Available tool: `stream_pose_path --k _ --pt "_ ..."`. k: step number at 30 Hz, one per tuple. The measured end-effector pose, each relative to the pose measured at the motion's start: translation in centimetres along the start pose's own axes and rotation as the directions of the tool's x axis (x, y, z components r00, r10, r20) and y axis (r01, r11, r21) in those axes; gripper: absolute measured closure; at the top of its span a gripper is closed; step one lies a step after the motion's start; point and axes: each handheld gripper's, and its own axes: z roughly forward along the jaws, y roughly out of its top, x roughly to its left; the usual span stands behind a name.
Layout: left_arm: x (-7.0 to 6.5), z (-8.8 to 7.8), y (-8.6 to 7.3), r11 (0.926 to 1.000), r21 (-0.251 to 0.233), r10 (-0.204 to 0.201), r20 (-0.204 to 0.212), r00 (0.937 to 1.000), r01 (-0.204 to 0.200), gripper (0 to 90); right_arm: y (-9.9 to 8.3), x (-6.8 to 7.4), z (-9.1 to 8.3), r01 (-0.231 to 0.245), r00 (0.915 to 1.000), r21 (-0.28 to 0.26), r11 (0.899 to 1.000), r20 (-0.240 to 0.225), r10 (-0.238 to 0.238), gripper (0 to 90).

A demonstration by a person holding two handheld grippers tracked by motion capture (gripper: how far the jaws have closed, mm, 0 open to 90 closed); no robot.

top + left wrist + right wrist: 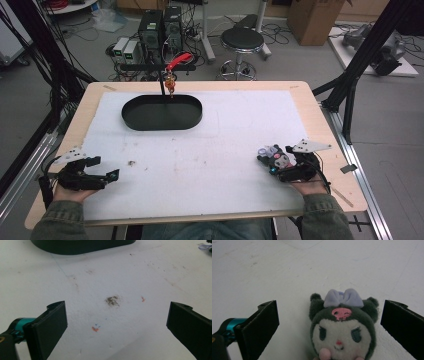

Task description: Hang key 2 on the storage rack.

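While right tool (pixel 329 322) sits wide w/ plush toy (pixel 343 327) between its jaws on tabletop (pixel 305 100), left tool (pixel 116 322) gapes wide; black tray (pixel 162 113) holds nothing.

One camera looks down on my table (pixel 320 125) from above; two ride low behind my fingers, close to the white mat (pixel 225 150) all share.

Black oval tray (pixel 162 113) on white mat (pixel 225 150) — stool (pixel 242 40) (round-seated) behind.
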Motion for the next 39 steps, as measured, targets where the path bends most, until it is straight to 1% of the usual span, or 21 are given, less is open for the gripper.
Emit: stream_pose_path --k 4,6,9,10,12,13,15,17,18,19,20,21,22,23,24,25,26,28,31,34,39 --pt "0.3 0.0 -0.3 0.9998 -0.001 -0.018 -0.004 0.9998 0.018 3.7 -0.1 0.1 0.8 0.012 0.9999 0.061 0.998 -0.007 -0.011 0.7" --pt "0.4 0.1 -0.3 0.9998 0.01 -0.017 -0.002 0.9998 0.017 3.7 -0.1 0.1 1.1 0.022 0.9997 0.087 0.996 0.011 -0.023 0.7" --pt "0.4 0.4 -0.4 0.9995 0.028 -0.011 0.007 0.9999 0.011 3.7 -0.2 -0.1 1.3 0.006 0.9994 0.112 0.994 0.033 -0.01 0.7" --pt "0.3 0.5 -0.4 0.9995 0.027 -0.015 0.011 0.9998 0.014 3.7 -0.3 -0.2 1.4 0.004 0.9988 0.126 0.992 0.047 -0.01 0.7" --pt "0.3 0.5 -0.4 0.9995 0.031 -0.011 0.017 0.9998 0.01 3.7 -0.4 -0.3 1.8 -0.008 0.9971 0.159 0.987 0.076 -0.004 0.7" --pt "0.2 0.6 -0.4 0.9995 0.032 -0.009 0.019 0.9998 0.008 3.7 -0.4 -0.4 1.9 -0.006 0.9963 0.172 0.985 0.085 -0.009 0.7" --pt "0.3 0.6 -0.4 0.9993 0.037 -0.007 0.023 0.9997 0.006 3.7 -0.5 -0.5 2.1 -0.026 0.9946 0.199 0.98 0.103 0.005 0.8" --pt "0.3 0.7 -0.4 0.999 0.045 -0.006 0.026 0.9996 0.005 3.7 -0.7 -0.6 2.5 -0.047 0.9929 0.247 0.968 0.118 0.018 0.9" --pt "0.3 0.8 -0.5 0.9991 0.042 -0.01 0.025 0.9996 0.009 3.7 -0.8 -0.7 2.7 -0.048 0.9914 0.27 0.962 0.13 0.013 2.7" --pt "0.3 0.8 -0.5 0.999 0.043 -0.01 0.025 0.9996 0.009 3.7 -0.8 -0.8 2.8 -0.052 0.9913 0.283 0.958 0.131 0.016 4.1" --pt "0.3 0.7 -0.4 0.999 0.044 -0.007 0.028 0.9996 0.006 3.7 -0.8 -0.9 2.7 -0.061 0.9913 0.282 0.957 0.129 0.026 5.3" --pt "0.3 0.7 -0.4 0.999 0.043 -0.006 0.029 0.9996 0.005 3.7 -0.8 -0.8 2.6 -0.061 0.9894 0.275 0.959 0.144 0.022 8.3" --pt "0.3 0.7 -0.4 0.9991 0.042 -0.006 0.031 0.9995 0.005 3.7 -0.7 -0.8 2.5 -0.057 0.9899 0.272 0.961 0.14 0.019 17.5" --pt "0.3 0.8 -0.4 0.9992 0.04 -0.01 0.031 0.9995 0.009 3.7 -0.7 -0.8 2.3 -0.06 0.9927 0.258 0.964 0.117 0.03 27.9" --pt "0.3 0.8 -0.4 0.9991 0.041 -0.008 0.033 0.9994 0.006 3.7 -0.6 -0.7 2.1 -0.058 0.9945 0.253 0.966 0.099 0.034 29.3" --pt "0.2 0.8 -0.4 0.999 0.043 -0.008 0.034 0.9994 0.006 3.7 -0.5 -0.5 2.2 -0.047 0.9938 0.262 0.964 0.11 0.018 31.3" --pt "0.2 0.9 -0.4 0.999 0.044 -0.007 0.037 0.9993 0.005 3.7 -0.4 -0.3 2.1 -0.027 0.9929 0.269 0.963 0.119 -0.005 32.4" --pt "0.3 0.9 -0.4 0.999 0.045 -0.005 0.041 0.9991 0.003 3.7 -0.3 0.1 2.1 -0.009 0.9906 0.276 0.961 0.134 -0.029 33.4" --pt "0.3 0.9 -0.4 0.9993 0.038 -0.007 0.047 0.9989 0.005 3.7 -0.3 0.1 2.1 -0.009 0.9904 0.276 0.961 0.135 -0.03 33.5" --pt "0.3 0.8 -0.3 0.9994 0.035 -0.006 0.05 0.9987 0.004 3.7 -0.2 0.0 1.9 -0.017 0.99 0.264 0.964 0.14 -0.02 33.5" --pt "0.4 0.9 -0.3 0.9995 0.031 -0.006 0.054 0.9985 0.004 3.7 -0.1 0.1 1.7 -0.017 0.989 0.25 0.968 0.147 -0.021 33.4"
